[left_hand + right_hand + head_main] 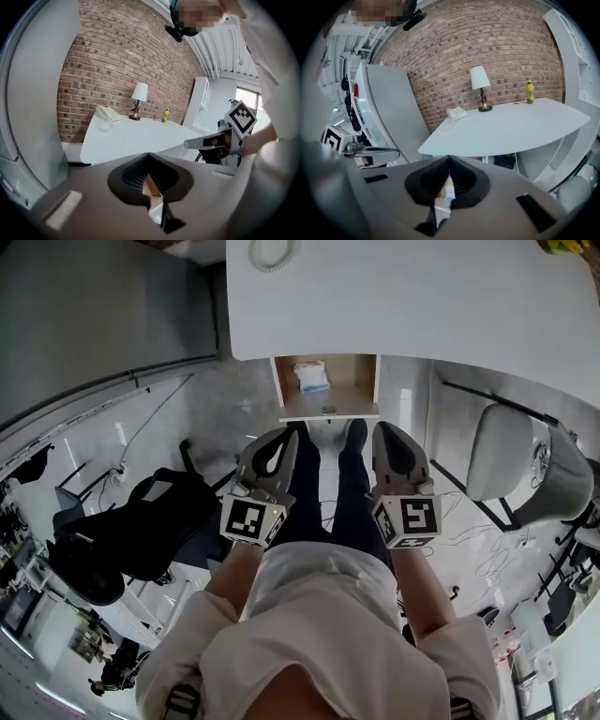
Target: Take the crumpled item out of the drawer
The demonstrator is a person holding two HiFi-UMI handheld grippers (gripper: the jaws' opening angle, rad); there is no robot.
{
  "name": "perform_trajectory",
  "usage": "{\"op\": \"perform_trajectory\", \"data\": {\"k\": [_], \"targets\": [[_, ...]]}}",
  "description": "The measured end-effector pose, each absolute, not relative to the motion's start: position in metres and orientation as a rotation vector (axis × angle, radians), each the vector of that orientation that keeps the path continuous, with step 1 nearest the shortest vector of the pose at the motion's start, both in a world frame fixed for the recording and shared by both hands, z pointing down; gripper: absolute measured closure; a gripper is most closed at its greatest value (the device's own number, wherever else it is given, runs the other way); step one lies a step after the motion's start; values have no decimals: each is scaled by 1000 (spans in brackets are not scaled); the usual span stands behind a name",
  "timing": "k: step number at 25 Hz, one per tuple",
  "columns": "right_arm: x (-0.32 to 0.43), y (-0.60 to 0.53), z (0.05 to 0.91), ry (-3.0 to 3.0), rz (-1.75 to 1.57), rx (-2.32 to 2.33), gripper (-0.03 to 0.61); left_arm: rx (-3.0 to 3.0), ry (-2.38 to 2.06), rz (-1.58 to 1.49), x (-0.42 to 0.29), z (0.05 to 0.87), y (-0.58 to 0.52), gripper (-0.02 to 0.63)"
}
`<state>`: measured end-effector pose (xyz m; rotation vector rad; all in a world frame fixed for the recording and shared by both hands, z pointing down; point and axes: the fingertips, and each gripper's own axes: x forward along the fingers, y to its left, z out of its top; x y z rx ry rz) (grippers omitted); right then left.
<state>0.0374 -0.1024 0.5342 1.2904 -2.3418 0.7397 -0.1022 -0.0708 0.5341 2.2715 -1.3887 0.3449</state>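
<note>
Hanging before drawer (328, 412) edge, crumpled item (311, 377) inside, left gripper (284, 435), right gripper (382, 430), jaws together.

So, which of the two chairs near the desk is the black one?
The left chair in the head view, by the person's left side: it is black, while the right chair is light grey.

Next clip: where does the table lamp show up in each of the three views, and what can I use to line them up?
Head view: not in it.
Left gripper view: the lamp stands just left of centre, upper half, at the desk's far edge by the brick wall.
Right gripper view: the lamp is right of centre, upper half, against the same wall.
Shared landmark: the white desk.
</note>
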Motion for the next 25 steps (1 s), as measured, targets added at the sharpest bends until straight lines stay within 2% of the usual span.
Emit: {"op": "perform_trajectory", "data": {"k": [25], "targets": [[28, -75, 667, -2263, 878, 1238, 574, 2061, -1417, 372, -101, 685, -51, 603]]}}
